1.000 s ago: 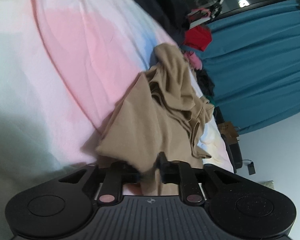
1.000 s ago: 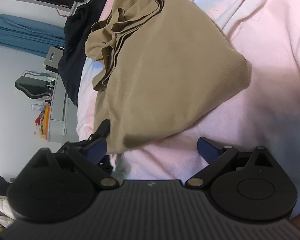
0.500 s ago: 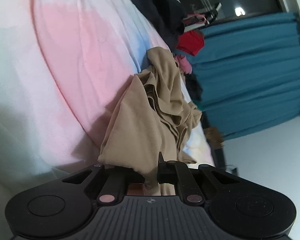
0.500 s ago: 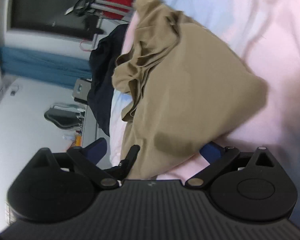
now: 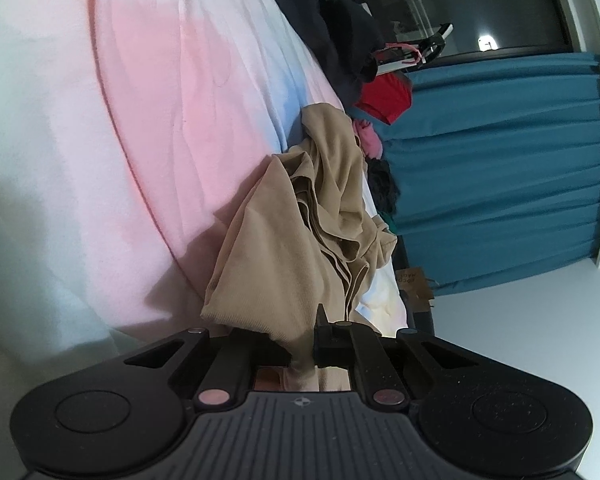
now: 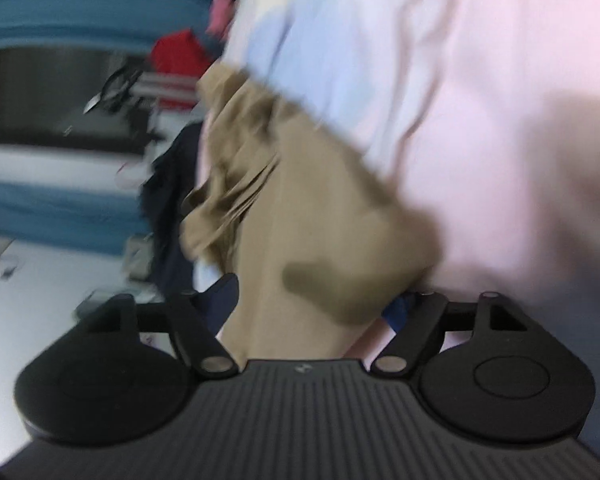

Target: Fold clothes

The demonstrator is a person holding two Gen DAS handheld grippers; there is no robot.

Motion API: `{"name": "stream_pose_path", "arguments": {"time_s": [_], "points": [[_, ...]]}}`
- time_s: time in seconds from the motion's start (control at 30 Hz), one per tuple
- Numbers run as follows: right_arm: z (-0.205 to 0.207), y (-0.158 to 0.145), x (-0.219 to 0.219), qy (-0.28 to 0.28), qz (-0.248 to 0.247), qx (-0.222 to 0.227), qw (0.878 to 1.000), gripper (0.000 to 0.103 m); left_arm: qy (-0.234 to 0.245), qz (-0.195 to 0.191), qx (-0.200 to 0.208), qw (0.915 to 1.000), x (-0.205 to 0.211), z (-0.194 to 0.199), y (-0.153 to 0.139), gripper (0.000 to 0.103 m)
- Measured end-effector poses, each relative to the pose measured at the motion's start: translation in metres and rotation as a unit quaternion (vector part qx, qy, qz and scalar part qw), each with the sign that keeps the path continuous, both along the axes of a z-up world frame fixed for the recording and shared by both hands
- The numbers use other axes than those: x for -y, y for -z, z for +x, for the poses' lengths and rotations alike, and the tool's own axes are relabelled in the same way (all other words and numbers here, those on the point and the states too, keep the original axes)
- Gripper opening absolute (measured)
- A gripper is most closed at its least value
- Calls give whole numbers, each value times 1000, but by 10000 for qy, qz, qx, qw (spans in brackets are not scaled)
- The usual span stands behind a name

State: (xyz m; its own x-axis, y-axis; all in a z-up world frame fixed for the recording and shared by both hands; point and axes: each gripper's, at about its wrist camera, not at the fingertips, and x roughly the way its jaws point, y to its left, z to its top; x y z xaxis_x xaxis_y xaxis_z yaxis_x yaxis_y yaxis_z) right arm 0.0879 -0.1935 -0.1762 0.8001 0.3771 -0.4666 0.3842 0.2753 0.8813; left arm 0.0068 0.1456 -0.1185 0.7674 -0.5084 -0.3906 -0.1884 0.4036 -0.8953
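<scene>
The left claw (image 5: 300, 344) is clamped on a corner of the tan garment (image 5: 300, 248), which lies crumpled on the pink bedsheet (image 5: 148, 140). The right claw (image 6: 316, 304) is closing with the garment's other near corner between its jaws, not yet pinched. This looks like the pick-up before spreading; next, both corners need lifting together and drawing apart.

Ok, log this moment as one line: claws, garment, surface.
left claw: shut on tan garment edge | right claw: closing, garment between jaws | garment: crumpled on pink bedsheet

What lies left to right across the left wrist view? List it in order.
pink bedsheet → tan garment → red cloth → blue curtain
</scene>
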Motion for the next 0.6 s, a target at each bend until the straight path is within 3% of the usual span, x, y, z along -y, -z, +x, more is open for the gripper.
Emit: {"name": "stream_pose_path", "arguments": {"time_s": [0.03,0.2,0.27,0.4,0.6], "points": [[-3,1,2,50,-33,-83,9999,64,-8,-7,-21,10000,0,0,1,9],[-11,-1,8,252,-105,-131,9995,65,-47,-80,-132,9999,-2,0,5,9],[-9,-1,7,222,-140,-156,9995,57,-53,-95,-162,9998,-2,0,6,9],[-11,1,12,94,-305,-305,9990,33,-56,-88,-180,9998,-2,0,6,9],[-8,-2,10,49,-541,-220,9983,14,-9,98,-242,9997,1,9,9,9]]}}
